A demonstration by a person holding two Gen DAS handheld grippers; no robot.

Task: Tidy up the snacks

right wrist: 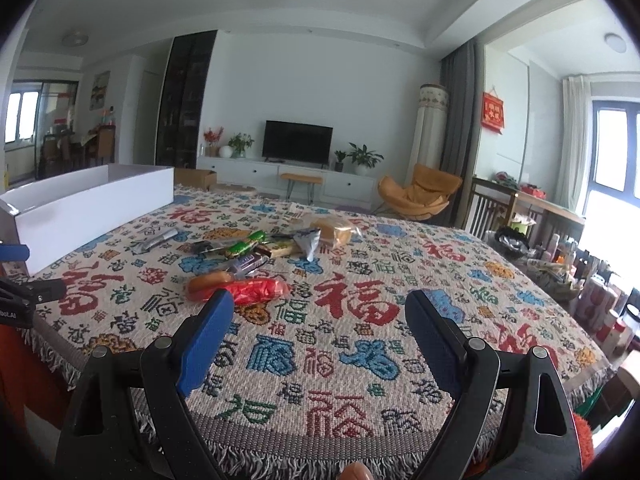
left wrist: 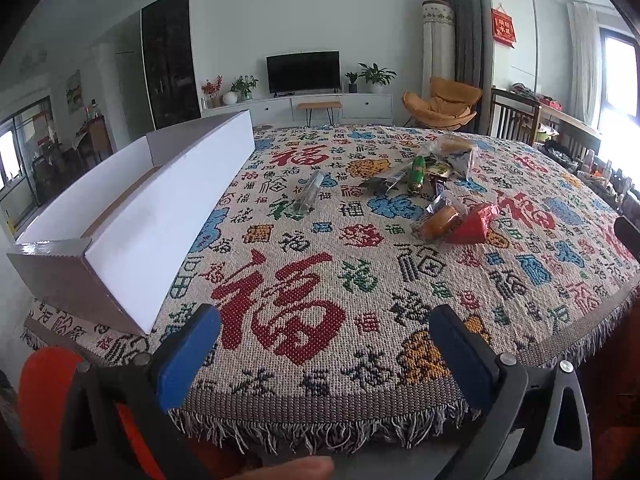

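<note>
A long white cardboard box (left wrist: 132, 216) lies open on the left of the patterned tablecloth; it also shows in the right wrist view (right wrist: 92, 204). A pile of wrapped snacks lies mid-table: a red packet (left wrist: 474, 224) (right wrist: 256, 291), an orange sausage-like snack (left wrist: 440, 220) (right wrist: 210, 282), a green packet (left wrist: 418, 174) (right wrist: 246, 249), a clear-wrapped bun (right wrist: 336, 232), and a silver stick pack (left wrist: 308, 196) (right wrist: 154, 242) lying apart near the box. My left gripper (left wrist: 326, 350) is open and empty above the table's near edge. My right gripper (right wrist: 320, 340) is open and empty, just short of the red packet.
The fringed tablecloth (left wrist: 328, 412) ends at the near edge. Bottles and clutter (right wrist: 568, 264) crowd a side table on the right. A TV (right wrist: 298, 141), cabinet and orange chair (right wrist: 416, 196) stand beyond the table.
</note>
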